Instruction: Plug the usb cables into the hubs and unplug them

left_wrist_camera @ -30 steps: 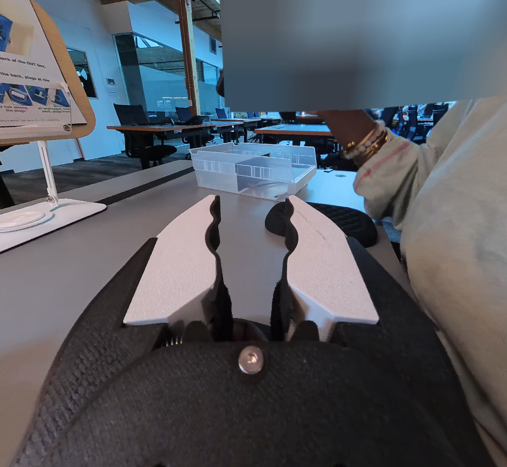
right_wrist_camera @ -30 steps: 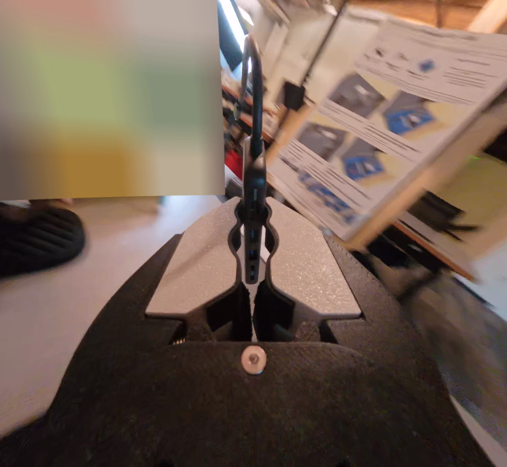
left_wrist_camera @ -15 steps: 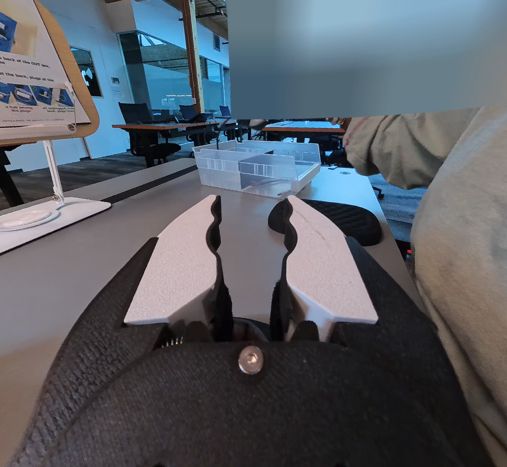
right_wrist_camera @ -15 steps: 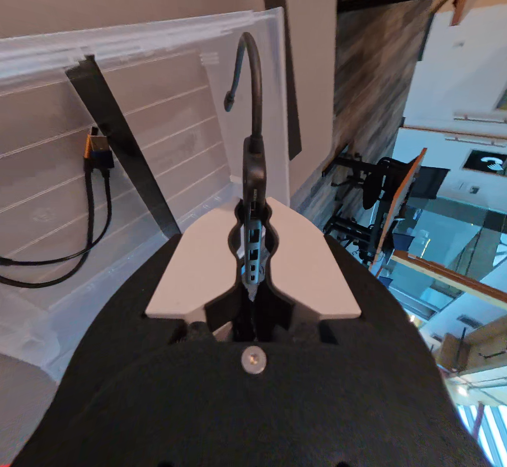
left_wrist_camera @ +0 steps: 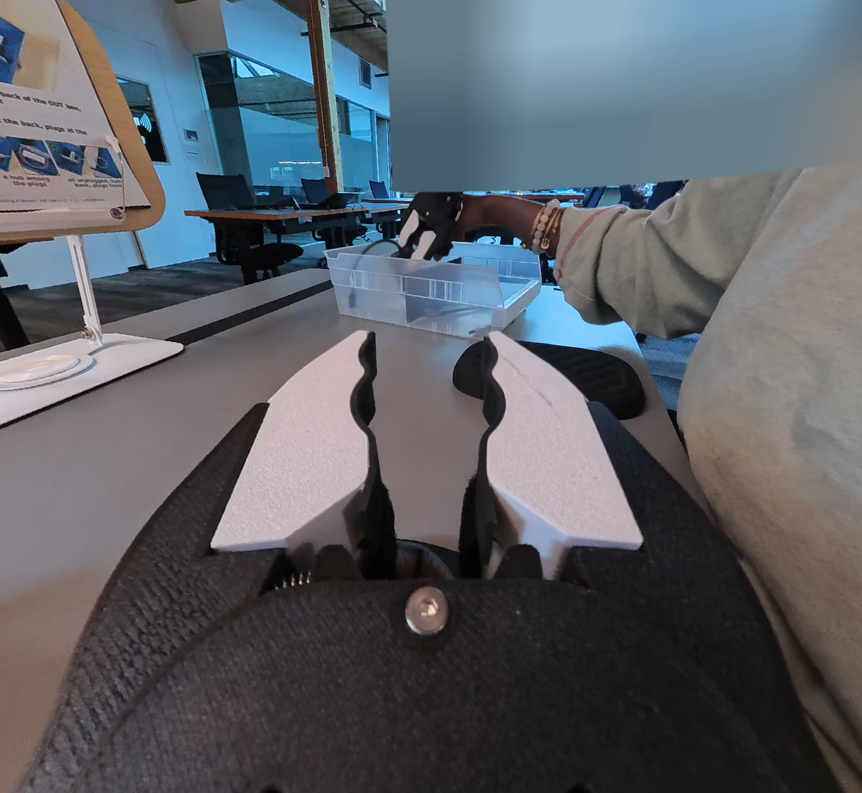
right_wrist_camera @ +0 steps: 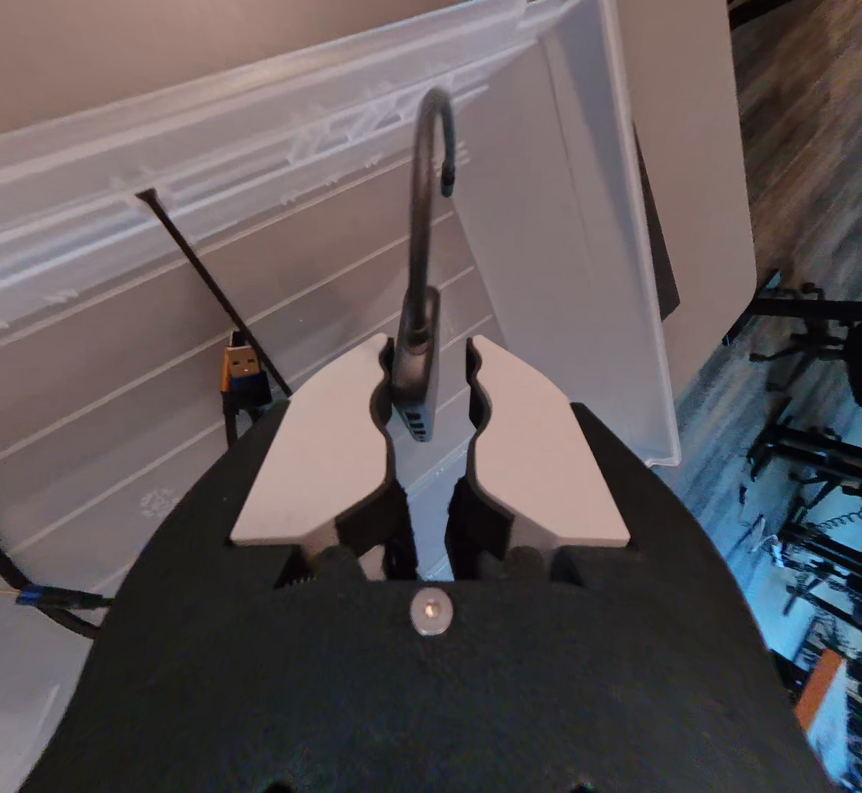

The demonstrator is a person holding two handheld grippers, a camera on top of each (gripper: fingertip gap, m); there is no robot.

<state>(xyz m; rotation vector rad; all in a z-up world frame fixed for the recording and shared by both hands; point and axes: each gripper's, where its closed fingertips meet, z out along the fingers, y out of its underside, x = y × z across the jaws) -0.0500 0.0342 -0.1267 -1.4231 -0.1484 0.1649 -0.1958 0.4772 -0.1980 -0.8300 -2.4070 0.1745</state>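
Left wrist view: set low over the grey bench, looking level along the left hand-held gripper toward 12 o'clock. Clear bin well ahead at 12 o'clock, document stand at 10 o'clock, sleeve at 2 o'clock.

Right wrist view: held close above the same clear bin, tilted steeply down and rolled, so bin walls run slantwise. Floor at 3 o'clock. Right hand-held gripper fills the lower half.

Shared by the 2 views: the bin, near in one, farther in the other; also the right hand-held gripper, seen over the bin at 12 o'clock from the left.
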